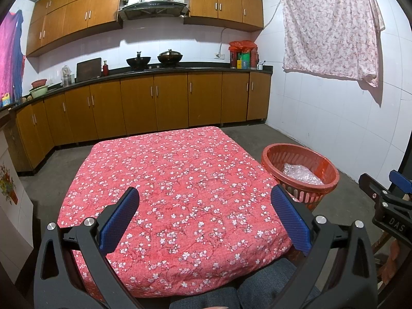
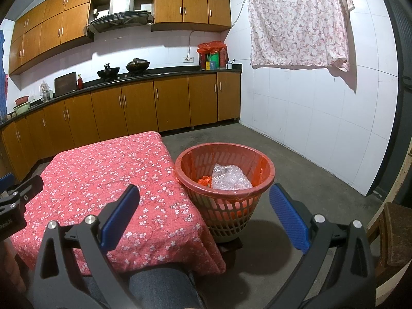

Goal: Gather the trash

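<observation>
While you sit at the low table (image 1: 180,180) with its red blossom-print cloth, your left gripper (image 1: 204,219) hangs above the near half of the tabletop, jaws spread wide, blue pads (image 1: 119,221) facing each other with nothing between them. Your right gripper (image 2: 204,216) is likewise spread wide and empty, held off the table's right edge, its gap framing the table corner and the red basket (image 2: 224,152). Basket stands on the concrete floor (image 2: 296,167) just beside the table's right side, touching or nearly touching the hanging cloth; cannot tell which. Red plastic liner folded over its rim. Inside: a crumpled wad of clear bubble wrap (image 2: 230,177) on top, a scrap of orange-red plastic (image 2: 204,180) beside it to the left. From the left wrist view the same basket (image 1: 300,152) shows past the table's right corner, the bubble wrap (image 1: 301,173) visible in it, and your right gripper sits at the far right edge of that view. Tabletop as seen from both cameras carries only the cloth. Your knees in blue denim (image 2: 159,288) show under the near edge. Background: wood cabinets (image 1: 154,103), dark counter with two woks (image 1: 154,60), floral sheet (image 1: 329,25) hung on the white tiled wall.
</observation>
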The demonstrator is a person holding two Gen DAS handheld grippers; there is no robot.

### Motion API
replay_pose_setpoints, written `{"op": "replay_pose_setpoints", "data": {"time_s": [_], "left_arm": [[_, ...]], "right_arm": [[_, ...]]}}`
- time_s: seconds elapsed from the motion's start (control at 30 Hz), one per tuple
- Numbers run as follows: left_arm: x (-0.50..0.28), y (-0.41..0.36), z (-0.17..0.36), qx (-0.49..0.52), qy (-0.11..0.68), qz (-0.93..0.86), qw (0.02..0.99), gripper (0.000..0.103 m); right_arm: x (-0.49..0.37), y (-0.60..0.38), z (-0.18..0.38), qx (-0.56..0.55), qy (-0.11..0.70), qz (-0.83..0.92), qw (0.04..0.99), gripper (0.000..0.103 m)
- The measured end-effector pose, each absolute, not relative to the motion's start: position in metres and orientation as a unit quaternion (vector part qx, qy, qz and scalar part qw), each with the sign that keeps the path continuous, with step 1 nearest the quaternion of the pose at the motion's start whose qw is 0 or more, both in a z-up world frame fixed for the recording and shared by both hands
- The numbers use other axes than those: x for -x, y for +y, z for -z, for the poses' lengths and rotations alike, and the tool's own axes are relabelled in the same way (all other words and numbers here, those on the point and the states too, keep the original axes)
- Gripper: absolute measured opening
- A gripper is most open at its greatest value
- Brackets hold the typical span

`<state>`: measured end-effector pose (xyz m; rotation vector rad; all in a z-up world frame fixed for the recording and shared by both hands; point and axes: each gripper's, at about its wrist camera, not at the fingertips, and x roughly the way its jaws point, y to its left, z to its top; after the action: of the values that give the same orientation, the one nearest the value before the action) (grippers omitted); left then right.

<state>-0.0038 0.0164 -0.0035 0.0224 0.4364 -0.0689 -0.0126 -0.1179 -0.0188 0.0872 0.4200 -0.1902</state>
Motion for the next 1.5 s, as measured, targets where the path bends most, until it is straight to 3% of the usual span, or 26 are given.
{"op": "replay_pose_setpoints", "data": {"time_s": [1.5], "left_arm": [[0.0034,0.0161,0.0066,-0.009,0.222,0.038,0.974,0.101]], "right_arm": [[0.0128,-0.1198,0.0168,-0.044,0.209,0.094,0.972,0.099]]}}
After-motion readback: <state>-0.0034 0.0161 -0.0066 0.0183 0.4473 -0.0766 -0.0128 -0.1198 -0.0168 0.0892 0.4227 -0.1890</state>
